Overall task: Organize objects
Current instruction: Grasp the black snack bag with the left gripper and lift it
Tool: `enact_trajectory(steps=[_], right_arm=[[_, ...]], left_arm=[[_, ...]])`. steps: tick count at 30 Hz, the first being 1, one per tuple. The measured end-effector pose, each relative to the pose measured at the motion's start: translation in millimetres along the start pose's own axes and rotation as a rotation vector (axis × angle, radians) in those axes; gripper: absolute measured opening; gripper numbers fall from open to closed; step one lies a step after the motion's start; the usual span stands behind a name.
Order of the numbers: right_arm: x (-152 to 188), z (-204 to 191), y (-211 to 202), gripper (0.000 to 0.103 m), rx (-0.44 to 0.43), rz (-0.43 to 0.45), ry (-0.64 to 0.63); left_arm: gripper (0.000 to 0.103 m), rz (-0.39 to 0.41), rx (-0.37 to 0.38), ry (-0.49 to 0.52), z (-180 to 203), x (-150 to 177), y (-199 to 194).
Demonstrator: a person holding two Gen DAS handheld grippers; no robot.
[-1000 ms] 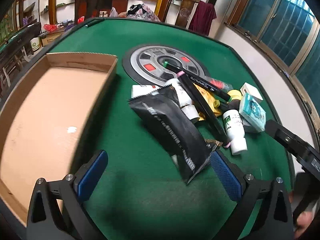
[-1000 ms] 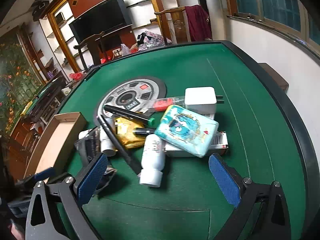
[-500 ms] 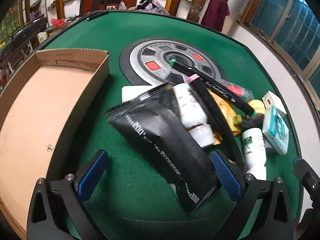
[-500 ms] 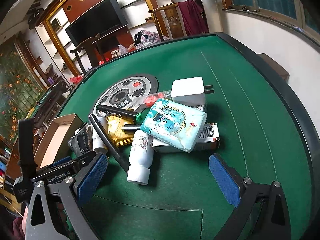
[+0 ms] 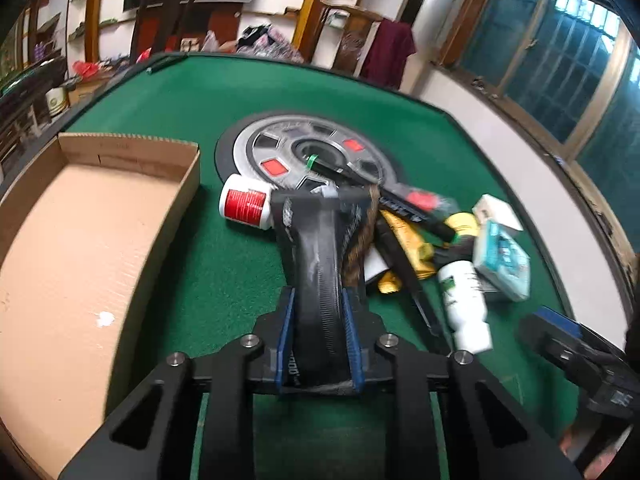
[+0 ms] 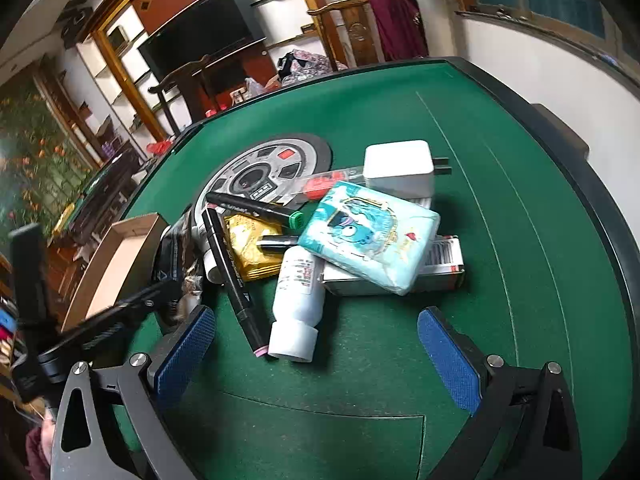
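My left gripper (image 5: 318, 300) is closing its jaws on a black foil pouch (image 5: 316, 240), whose lower end is squeezed between the blue pads; the pouch stands up toward the pile. An open cardboard box (image 5: 128, 148) lies to its left. My right gripper (image 6: 316, 356) stands open over the green table, with nothing between its fingers, just short of a white bottle (image 6: 298, 292) and a black marker (image 6: 232, 272). The pile also holds a teal tissue pack (image 6: 368, 236), a white charger (image 6: 400, 168), a yellow packet (image 6: 248, 248) and a red-labelled white bottle (image 5: 244, 204).
A round grey and black disc (image 5: 304, 152) is set in the middle of the green felt table (image 6: 520, 200). The table's dark raised rim (image 6: 592, 184) curves along the right. Chairs and shelves stand beyond the far edge.
The left gripper went from wide open to shut on the black pouch, which now stands on edge between its pads. The right gripper stayed open and nearly still.
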State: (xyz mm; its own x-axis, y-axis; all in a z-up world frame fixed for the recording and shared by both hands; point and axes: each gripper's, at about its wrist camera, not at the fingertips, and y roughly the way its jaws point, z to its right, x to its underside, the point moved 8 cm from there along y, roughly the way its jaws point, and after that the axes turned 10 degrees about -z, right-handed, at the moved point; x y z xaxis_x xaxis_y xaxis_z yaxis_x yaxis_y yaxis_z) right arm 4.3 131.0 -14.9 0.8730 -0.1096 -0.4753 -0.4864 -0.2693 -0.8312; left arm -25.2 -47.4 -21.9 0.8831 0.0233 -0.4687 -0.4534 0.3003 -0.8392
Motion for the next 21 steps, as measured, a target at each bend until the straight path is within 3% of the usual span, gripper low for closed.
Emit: enact_trajectory(steps=[4, 7, 9, 12, 14, 16, 18, 21], right_arm=[[0.5, -16.2, 0.3, 0.103, -0.013, -0.013, -0.039], [0.9, -27.2, 0.7, 0.103, -0.013, -0.014, -0.062], [1.4, -32.9, 1.2, 0.103, -0.014, -0.018, -0.075], [0.6, -32.9, 1.4, 0.103, -0.010, -0.022, -0.079], [-0.5, -29.3, 1.7, 0.103, -0.011, -0.025, -0.073], [-0.6, -24.6, 2.4, 0.103, -0.003, -0.030, -0.063], [-0.3, -20.1, 3.8, 0.103, 0.001, -0.039, -0.051], [0.3, -13.3, 7.3, 0.103, 0.007, -0.049, -0.023]], left_arm=[[0.021, 0.003, -0.001, 0.005, -2.6, 4.0, -8.4], [0.026, -0.045, -0.029, 0.005, -6.9, 6.3, 4.0], [0.054, -0.069, -0.057, 0.010, -7.5, 5.4, 13.1], [0.069, -0.100, -0.092, 0.016, -7.2, 5.0, 31.2], [0.074, -0.084, -0.107, 0.038, -2.5, 3.4, 38.9], [0.073, -0.072, -0.131, 0.063, 1.8, 3.1, 42.8], [0.043, -0.060, -0.106, 0.067, 3.1, 2.9, 39.5], [0.043, -0.068, -0.032, 0.041, 1.5, 6.1, 33.2]])
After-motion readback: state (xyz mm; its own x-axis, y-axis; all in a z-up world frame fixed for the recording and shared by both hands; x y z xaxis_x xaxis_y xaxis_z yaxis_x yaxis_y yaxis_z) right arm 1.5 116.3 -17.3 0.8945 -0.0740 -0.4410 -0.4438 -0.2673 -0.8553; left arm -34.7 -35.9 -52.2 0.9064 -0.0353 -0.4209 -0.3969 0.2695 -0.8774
